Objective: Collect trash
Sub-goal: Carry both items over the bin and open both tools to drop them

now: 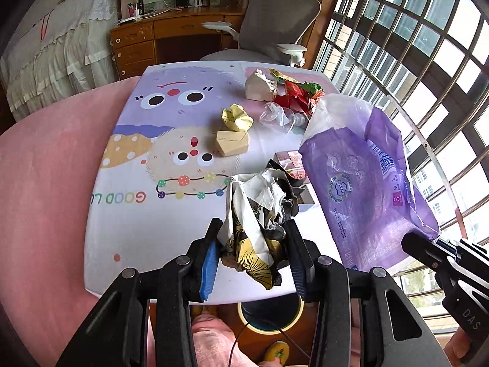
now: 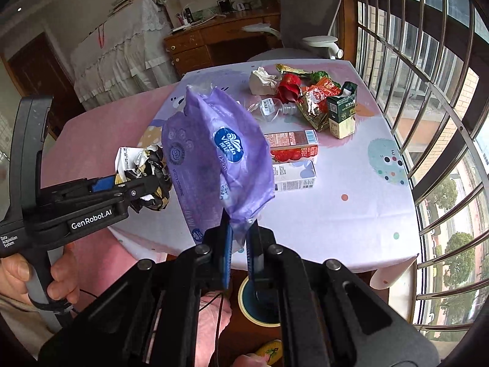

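1. Trash is sitting in two places: a wrapper wad (image 1: 259,214) is being pinched by the left hand-held gripper (image 1: 253,244), and the rest is lying on the table (image 2: 336,214).
2. Right hand-held gripper (image 2: 240,238) is clamping the bottom corner of a purple bag (image 2: 220,153), holding it up with the mouth toward 12 o'clock, probably so it can be filled.
3. Left hand-held gripper is holding the wad just at the bag's 9 o'clock side, in the right wrist view; likely it is being brought up to the mouth.
4. Remaining pieces are crowding the table from 12 to 2 o'clock: a white tissue lump (image 2: 261,82), a red wrapper (image 2: 288,91), a crushed bottle (image 2: 272,107), a green carton (image 2: 342,113), a strawberry box (image 2: 293,150).
5. In the left wrist view, a yellow wad (image 1: 237,117) and a tan box (image 1: 232,142) are lying near the middle.
6. Open room is lying over the near table edge at 6 o'clock and toward the pink surface (image 1: 45,168) at 9 o'clock; window bars (image 2: 428,91) are closing off 3 o'clock.
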### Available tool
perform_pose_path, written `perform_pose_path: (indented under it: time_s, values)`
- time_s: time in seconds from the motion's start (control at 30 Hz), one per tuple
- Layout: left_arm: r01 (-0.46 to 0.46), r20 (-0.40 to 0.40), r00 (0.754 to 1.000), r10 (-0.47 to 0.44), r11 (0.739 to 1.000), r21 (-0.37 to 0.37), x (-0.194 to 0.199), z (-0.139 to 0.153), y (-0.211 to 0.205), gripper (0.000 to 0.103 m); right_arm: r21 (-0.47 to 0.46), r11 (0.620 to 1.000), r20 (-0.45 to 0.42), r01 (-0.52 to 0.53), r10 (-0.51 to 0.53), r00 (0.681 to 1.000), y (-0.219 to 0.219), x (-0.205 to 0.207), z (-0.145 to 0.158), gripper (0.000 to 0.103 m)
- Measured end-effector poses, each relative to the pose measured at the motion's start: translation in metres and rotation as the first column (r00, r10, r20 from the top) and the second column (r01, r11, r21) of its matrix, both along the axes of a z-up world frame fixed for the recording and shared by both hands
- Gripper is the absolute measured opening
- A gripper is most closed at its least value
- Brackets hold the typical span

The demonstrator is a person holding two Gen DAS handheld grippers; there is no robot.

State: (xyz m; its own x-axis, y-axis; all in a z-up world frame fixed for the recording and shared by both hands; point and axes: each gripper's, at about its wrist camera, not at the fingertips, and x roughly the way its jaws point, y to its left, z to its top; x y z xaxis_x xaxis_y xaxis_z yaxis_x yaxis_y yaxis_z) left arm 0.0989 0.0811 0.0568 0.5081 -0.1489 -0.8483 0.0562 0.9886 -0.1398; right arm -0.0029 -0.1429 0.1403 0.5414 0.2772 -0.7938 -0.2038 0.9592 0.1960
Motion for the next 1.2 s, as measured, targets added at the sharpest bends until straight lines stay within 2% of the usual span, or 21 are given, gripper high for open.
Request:
perform_pose_path:
  time_s: [0.1, 0.23, 0.5, 0.8, 0.97, 1.2]
  values:
    - [-0.020, -0.017, 1.000, 0.021, 1.000, 0.017, -0.042, -0.012, -0.024, 0.040, -0.002, 1.000, -0.019, -0.010, 0.010, 1.000, -0.027, -0.034, -0.008, 0.005]
    - [-0.032, -0.084, 0.996, 0.034, 0.999, 0.026, -0.090, -0.035, -0.051, 0.040, -0.010, 1.000, -0.075, -0.020, 0.019, 0.997, -0.052, -0.077, -0.028, 0.005]
    - [0.004, -0.213, 0.977, 0.015, 0.996, 0.088, -0.151, -0.090, -0.087, 0.040, -0.010, 1.000, -0.229, 0.020, -0.021, 0.973, -0.081, -0.136, -0.097, 0.005]
    - [0.092, -0.345, 0.937, -0.050, 0.990, 0.106, -0.171, -0.174, -0.118, 0.041, -0.065, 0.996, -0.384, 0.053, -0.074, 0.920, -0.086, -0.160, -0.212, 0.005]
    - [0.126, -0.398, 0.914, -0.077, 0.987, 0.098, -0.172, -0.239, -0.129, 0.041, -0.089, 0.990, -0.462, 0.106, -0.136, 0.876, -0.092, -0.162, -0.290, 0.006]
    - [0.154, -0.425, 0.900, -0.100, 0.983, 0.095, -0.167, -0.331, -0.148, 0.043, -0.104, 0.977, -0.546, 0.188, -0.214, 0.810, -0.096, -0.157, -0.389, 0.006]
